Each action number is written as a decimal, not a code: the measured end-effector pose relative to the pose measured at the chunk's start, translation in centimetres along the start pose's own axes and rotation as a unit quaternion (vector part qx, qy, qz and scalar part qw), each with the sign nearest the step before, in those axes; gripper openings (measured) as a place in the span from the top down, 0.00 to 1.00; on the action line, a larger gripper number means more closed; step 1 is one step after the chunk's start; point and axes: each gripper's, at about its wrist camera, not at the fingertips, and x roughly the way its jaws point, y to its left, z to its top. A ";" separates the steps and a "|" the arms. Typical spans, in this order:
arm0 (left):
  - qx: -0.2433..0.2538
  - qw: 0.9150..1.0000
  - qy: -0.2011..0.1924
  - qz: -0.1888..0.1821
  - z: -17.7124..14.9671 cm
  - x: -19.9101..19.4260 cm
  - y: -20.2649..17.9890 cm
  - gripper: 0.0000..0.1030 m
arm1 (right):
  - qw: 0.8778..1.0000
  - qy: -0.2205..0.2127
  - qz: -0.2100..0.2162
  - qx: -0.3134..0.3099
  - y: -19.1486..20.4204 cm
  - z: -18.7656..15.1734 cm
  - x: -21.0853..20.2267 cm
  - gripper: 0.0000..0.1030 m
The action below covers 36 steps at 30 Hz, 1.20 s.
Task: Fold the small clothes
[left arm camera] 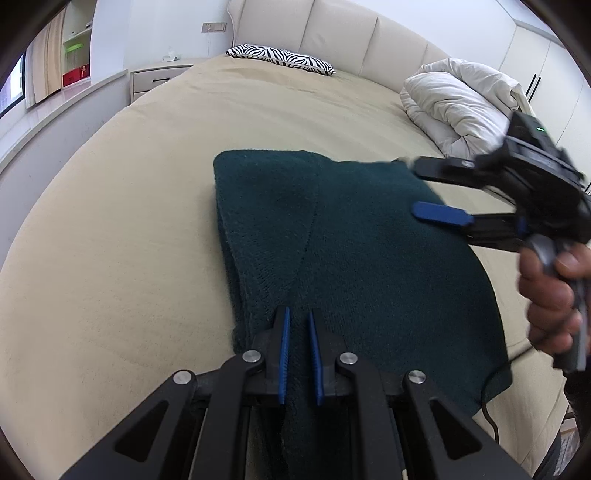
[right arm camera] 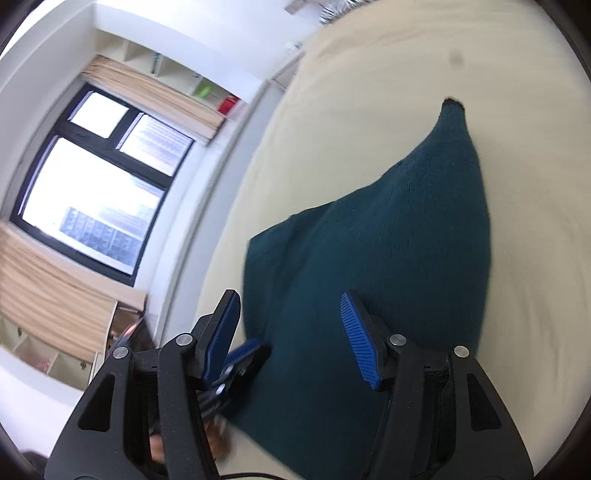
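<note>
The dark green knitted garment [left arm camera: 354, 251] lies folded on the beige bed [left arm camera: 147, 221], its thick folded edge along the left side and its near end hanging toward the camera. The left claw [left arm camera: 298, 332] sits right at that near edge, and its blue pads [left arm camera: 284, 354] are drawn close together with a strip of the green knit running up between them: it is clenched on the garment. The fabric rises in a slight ridge from the pads and flattens out farther up the bed.

Over on the right, the right claw [left arm camera: 417, 188] hovers above the far right part of the garment, held by a hand [left arm camera: 554, 291] wrapped around its grip. It is blurred. Its two fingers stand well apart, one blue pad [left arm camera: 441, 214] facing up, and nothing is pinched between them: released.

From the right wrist view, the right claw [right arm camera: 291, 332] looks down across the garment [right arm camera: 388, 258], its jaws wide, the green cloth lying below the gap without being pressed. The left claw [right arm camera: 240, 358] peeks in at the lower left.

At the far end of the bed there is a zebra-striped pillow [left arm camera: 280, 59] against the padded headboard [left arm camera: 332, 33], and a bundled white duvet [left arm camera: 461, 103] at the far right. A window [right arm camera: 96, 177] with dark frames shows on the left.
</note>
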 end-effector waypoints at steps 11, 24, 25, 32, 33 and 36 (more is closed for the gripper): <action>0.002 1.000 0.003 0.004 0.5 0.3 -0.4 0.87 | 0.991 -0.095 -0.073 0.059 -2.3 4.1 -1.3 0.45; -0.006 0.999 -0.001 -0.032 0.9 -0.6 0.6 0.86 | 0.998 -0.022 0.057 -0.006 -2.1 -6.9 -1.1 0.46; -0.015 0.999 -0.007 -0.046 1.2 -1.3 1.2 0.85 | 0.998 -0.025 0.053 0.000 -2.1 -8.0 -1.6 0.46; -0.103 0.990 -0.056 -0.073 2.8 -4.0 7.7 0.49 | 0.992 -0.116 -0.029 -0.030 -0.9 -9.5 -6.6 0.14; -0.117 0.989 -0.042 -0.084 2.8 -3.4 8.2 0.49 | 0.993 -0.114 -0.027 -0.023 -1.4 -9.0 -6.9 0.14; -0.131 0.986 0.002 -0.104 2.9 -1.2 8.4 0.49 | 0.994 -0.110 -0.020 0.005 -3.2 -8.5 -7.6 0.14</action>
